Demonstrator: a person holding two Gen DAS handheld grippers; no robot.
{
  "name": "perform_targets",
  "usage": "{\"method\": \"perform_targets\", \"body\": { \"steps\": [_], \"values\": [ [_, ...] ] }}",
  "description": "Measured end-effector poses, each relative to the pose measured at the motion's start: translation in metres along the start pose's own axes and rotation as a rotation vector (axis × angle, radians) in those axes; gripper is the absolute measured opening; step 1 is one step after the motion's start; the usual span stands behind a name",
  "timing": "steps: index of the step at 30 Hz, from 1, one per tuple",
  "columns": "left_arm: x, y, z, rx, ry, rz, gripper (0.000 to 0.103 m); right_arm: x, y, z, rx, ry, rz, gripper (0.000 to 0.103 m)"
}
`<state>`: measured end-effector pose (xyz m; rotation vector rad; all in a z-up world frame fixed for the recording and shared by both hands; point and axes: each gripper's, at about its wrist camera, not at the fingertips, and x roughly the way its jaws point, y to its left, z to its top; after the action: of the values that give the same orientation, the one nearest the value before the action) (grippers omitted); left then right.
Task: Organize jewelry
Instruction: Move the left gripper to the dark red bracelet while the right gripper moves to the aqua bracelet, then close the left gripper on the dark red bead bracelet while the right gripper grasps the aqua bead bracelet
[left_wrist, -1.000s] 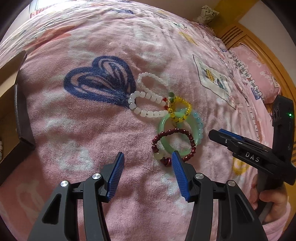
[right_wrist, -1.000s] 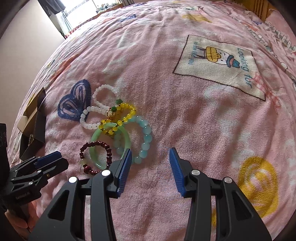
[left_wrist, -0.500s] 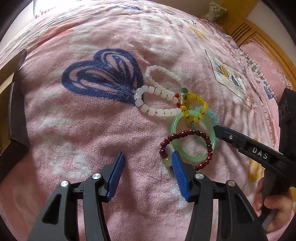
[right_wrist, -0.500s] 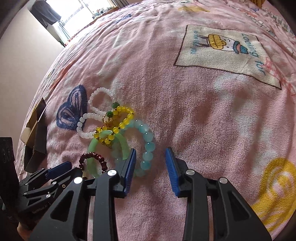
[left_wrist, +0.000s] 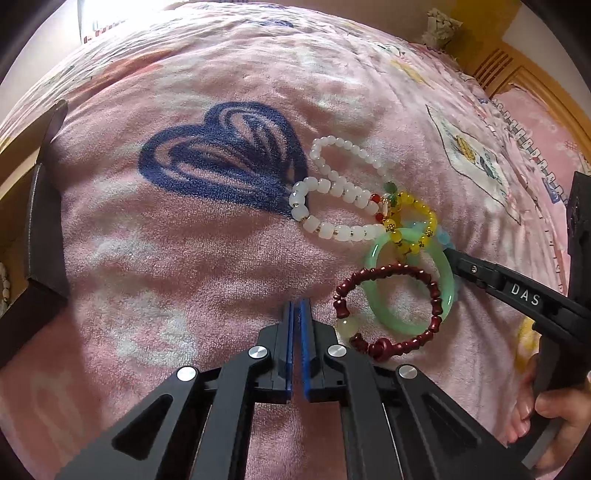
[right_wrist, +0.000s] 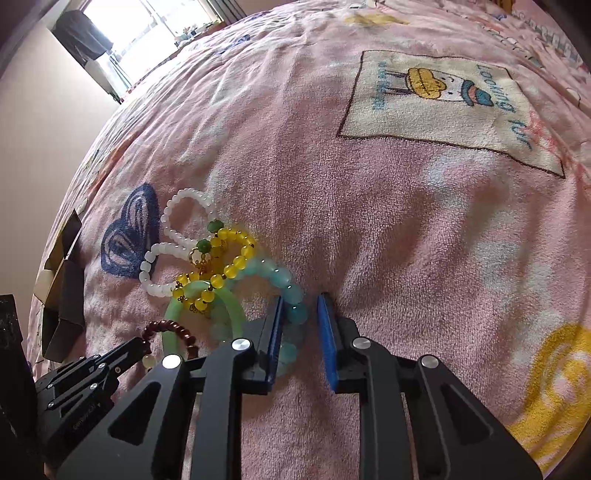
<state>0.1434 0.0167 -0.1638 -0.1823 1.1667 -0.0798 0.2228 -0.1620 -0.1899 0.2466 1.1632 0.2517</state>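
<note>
A tangle of jewelry lies on the pink blanket: a white bead strand, a yellow bead bracelet, a green jade bangle, a dark red bead bracelet and a light blue bead bracelet. My left gripper is shut and empty, just left of the red bracelet. My right gripper is open with its tips down on the blanket, one finger inside the blue bracelet's loop and one outside, so the beads sit between the pads. It also shows in the left wrist view.
An open cardboard box stands at the left edge of the blanket, also in the right wrist view. A cartoon patch lies to the far right. A wooden headboard is at the back right.
My left gripper has shut, empty, beside the red bracelet. My right gripper has moved down and forward over the blue bracelet, its jaws narrower than before.
</note>
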Motion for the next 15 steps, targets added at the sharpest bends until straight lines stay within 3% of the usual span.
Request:
{"method": "perform_targets", "body": {
  "steps": [6,12,14,15],
  "values": [
    [-0.011,0.005,0.002,-0.023,-0.02,-0.032,0.001,-0.003,0.0,-0.001,-0.004,-0.006,-0.002,0.015],
    [-0.026,0.012,0.008,-0.072,-0.019,-0.134,0.002,-0.002,0.0,-0.001,0.0,-0.003,0.0,0.015],
    [-0.024,0.011,0.008,-0.066,-0.004,-0.147,0.004,-0.002,0.0,-0.001,0.0,-0.002,0.0,0.015],
    [-0.022,0.009,0.007,-0.061,0.003,-0.148,0.011,-0.002,0.0,-0.001,0.002,-0.002,0.002,0.015]
  ]
}}
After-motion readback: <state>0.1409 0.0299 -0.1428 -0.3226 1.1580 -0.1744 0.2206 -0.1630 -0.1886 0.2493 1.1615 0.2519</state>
